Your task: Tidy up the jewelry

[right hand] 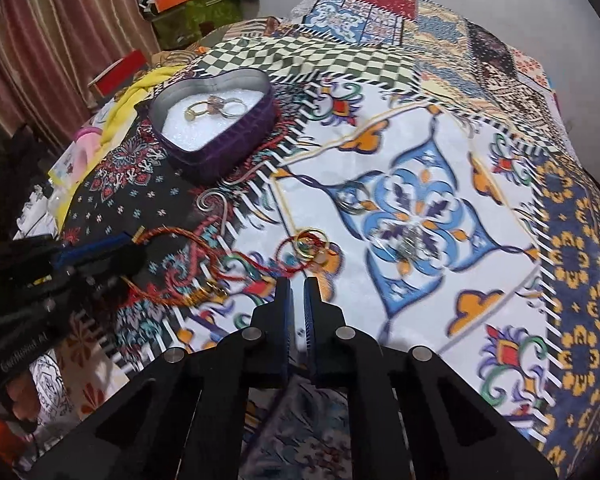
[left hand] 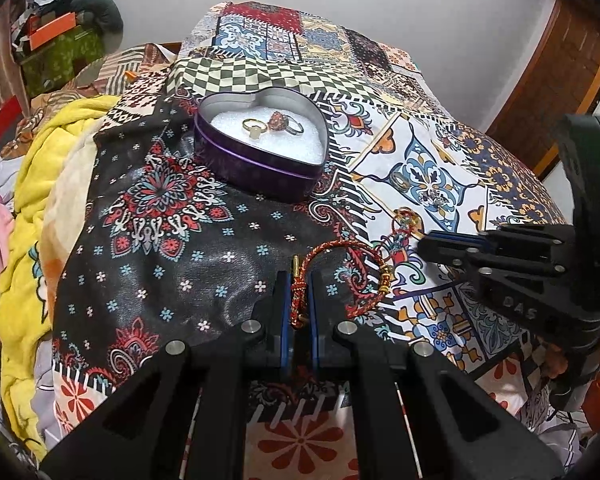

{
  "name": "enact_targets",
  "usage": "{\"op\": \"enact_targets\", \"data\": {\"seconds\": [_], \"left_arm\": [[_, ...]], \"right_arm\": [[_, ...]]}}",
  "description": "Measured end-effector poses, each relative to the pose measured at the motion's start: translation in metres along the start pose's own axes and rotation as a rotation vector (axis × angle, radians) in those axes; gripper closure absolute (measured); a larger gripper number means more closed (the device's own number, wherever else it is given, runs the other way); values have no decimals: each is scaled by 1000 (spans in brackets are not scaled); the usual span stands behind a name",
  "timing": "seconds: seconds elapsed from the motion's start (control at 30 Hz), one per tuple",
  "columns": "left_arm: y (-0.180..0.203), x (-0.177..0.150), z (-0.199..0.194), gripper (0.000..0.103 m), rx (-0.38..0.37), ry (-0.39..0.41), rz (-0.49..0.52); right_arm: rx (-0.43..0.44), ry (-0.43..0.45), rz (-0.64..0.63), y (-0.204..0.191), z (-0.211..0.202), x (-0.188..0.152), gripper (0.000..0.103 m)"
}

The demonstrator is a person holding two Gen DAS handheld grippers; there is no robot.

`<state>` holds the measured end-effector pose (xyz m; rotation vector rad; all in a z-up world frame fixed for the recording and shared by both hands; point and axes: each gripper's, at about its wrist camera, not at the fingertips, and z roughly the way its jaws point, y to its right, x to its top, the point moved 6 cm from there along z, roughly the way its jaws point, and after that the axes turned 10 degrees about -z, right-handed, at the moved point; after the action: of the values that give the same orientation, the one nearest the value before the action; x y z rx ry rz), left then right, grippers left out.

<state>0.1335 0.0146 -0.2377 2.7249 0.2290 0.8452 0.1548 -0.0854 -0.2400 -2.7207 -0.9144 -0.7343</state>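
L gripper (left hand: pixel 300 280) pinches red bracelet (left hand: pixel 340 256); R gripper (right hand: pixel 298 284) probably empty.

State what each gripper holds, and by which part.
The left gripper is shut on the red braided bracelet, pinching its cord end just behind the gold clasp tip. The right gripper holds nothing.

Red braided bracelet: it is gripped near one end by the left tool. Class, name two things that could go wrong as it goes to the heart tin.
1. The left tool pinches the red braided bracelet only near its clasp end; the free loop trails on the bedspread and may snag the red cord charm.
2. The heart tin already holds rings; a dragging bracelet could knock them or tangle with them.
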Motion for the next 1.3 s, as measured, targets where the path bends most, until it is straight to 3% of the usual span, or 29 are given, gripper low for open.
{"op": "enact_targets", "data": {"seconds": [0.17,0.4,0.57,0.87,0.97,1.07,1.3], "left_arm": [[-3,0,-3,97,17,4,-4],[-1,-2,-2,97,30,1,8],[-1,-3,0,97,33,0,17],[-4,-3,4,97,10,1,14],[-4,-2,5,97,8,5,18],[-3,-2,6,97,7,8,22],[-3,-2,7,97,12,13,28]], "right_arm": [[-33,26,41,22,-17,-7,97],[3,22,84,35,-31,-6,97],[12,6,35,22,-23,7,91],[9,-53,-28,8,0,17,90],[7,-73,-38,7,5,17,83],[6,-73,-43,8,8,17,77],[2,-50,-57,7,15,18,77]]}}
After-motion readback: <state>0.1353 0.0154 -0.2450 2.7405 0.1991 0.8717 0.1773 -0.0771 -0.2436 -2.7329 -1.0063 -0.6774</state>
